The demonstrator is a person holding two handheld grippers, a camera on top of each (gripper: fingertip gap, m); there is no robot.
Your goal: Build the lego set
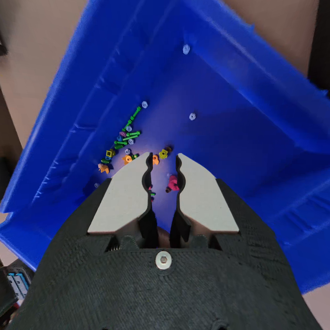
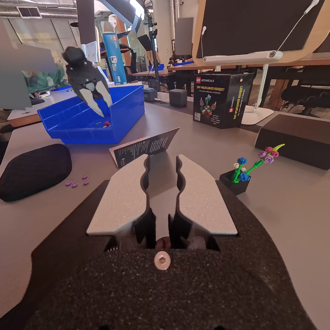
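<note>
- The left gripper hung inside the blue bin, jaws parted, holding nothing.
- Loose pieces lay on the bin floor: green stems, orange flowers, a magenta piece.
- The right gripper was unclenched and empty above the table.
- Near it stood a black holder with built flowers; four purple pieces lay apart.
- The printed black box and booklet bore writing.

Loose lego pieces in blue bin
</note>
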